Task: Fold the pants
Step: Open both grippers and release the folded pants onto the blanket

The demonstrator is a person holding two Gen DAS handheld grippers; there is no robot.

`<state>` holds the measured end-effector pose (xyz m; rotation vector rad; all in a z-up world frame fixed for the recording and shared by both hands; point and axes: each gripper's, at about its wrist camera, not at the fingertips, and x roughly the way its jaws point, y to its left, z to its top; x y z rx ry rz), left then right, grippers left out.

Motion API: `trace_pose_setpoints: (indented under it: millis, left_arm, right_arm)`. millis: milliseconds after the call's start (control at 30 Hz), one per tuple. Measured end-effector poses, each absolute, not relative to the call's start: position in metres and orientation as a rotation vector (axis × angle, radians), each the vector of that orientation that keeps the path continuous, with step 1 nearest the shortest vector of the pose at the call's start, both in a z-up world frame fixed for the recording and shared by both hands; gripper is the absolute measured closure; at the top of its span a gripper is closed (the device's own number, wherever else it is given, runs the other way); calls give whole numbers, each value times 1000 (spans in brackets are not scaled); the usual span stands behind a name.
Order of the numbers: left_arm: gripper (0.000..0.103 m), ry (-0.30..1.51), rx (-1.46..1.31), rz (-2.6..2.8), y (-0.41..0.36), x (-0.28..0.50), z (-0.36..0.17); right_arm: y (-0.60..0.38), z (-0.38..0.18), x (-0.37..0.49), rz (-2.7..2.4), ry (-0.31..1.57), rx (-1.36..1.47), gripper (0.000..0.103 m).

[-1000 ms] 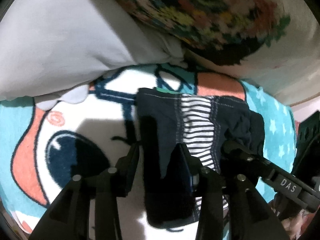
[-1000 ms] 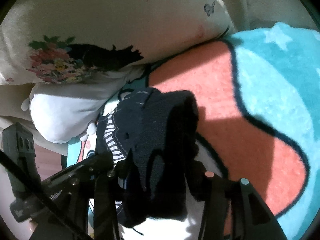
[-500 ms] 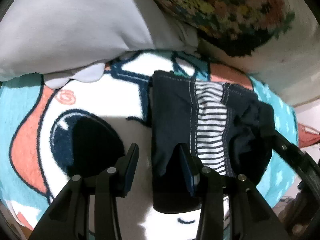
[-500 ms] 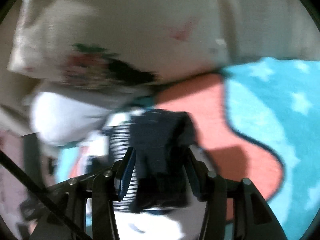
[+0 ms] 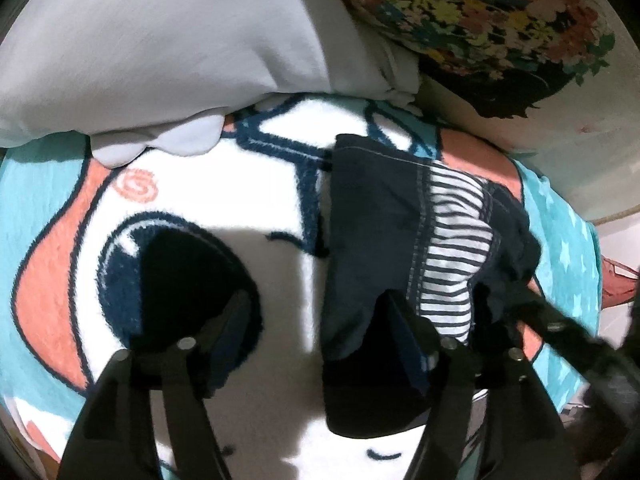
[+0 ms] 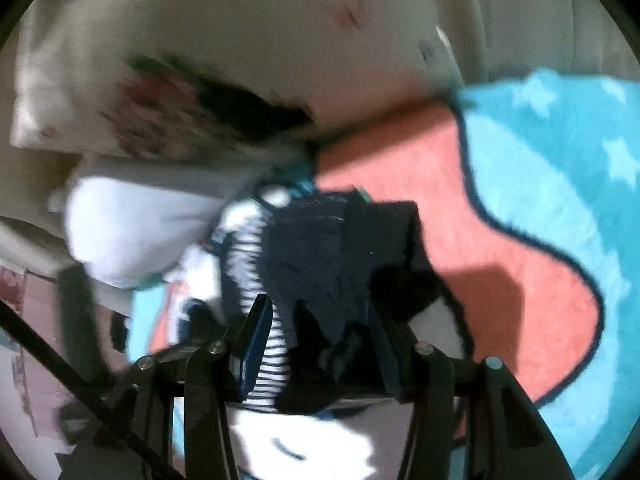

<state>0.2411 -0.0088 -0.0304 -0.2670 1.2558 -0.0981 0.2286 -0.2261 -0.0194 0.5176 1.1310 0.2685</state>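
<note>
Dark navy pants (image 5: 372, 216) with a striped white panel (image 5: 456, 248) lie folded on a cartoon-print blanket (image 5: 200, 208). My left gripper (image 5: 318, 316) hangs over their near left edge and its jaws are opening. The right finger (image 5: 400, 328) is above the dark cloth, the left one over bare blanket, and neither pad presses. In the right wrist view, which is blurred, the pants (image 6: 320, 248) fill the gap of my right gripper (image 6: 322, 320). It is shut on the bunched right side. Its black frame (image 5: 560, 332) shows at the right of the left wrist view.
A white pillow (image 5: 160, 40) and a floral cushion (image 5: 480, 12) lie just behind the pants. The blanket's coral and teal starred part (image 6: 560, 168) spreads to the right. Past the blanket's edge a floor strip (image 5: 620, 240) shows.
The left jaws have spread much wider and no longer pinch the pants' left edge. The pants now lie flatter on the blanket. The right wrist view has shifted and blurred.
</note>
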Motion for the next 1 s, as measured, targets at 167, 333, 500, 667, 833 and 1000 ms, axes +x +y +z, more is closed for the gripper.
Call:
trace_pose_setpoints:
  millis: [167,333,500,667,833,1000]
  left_arm:
    - [33,1231,-257,-94,-1,234,-20]
    - [33,1173,-216,-70,-2,217,-1]
    - [33,1152,-202,-74,-9,200,6]
    - [33,1121,-180,-76,-17,188,11]
    - [33,1012,-128,-31,-15,164,9]
    - [32,827,-60,30,-13,135,4]
  right_arm:
    - [-237,-11,229,283,1100,554,49]
    - [-238,16,209,251,1049,453,48]
    - [-236,16,188,211,1051,394,46]
    - [-233,10,174,186,1046,343,46]
    - [-234,4,158,163,996,299,44]
    - [-229,-11,143,172,909,258,42]
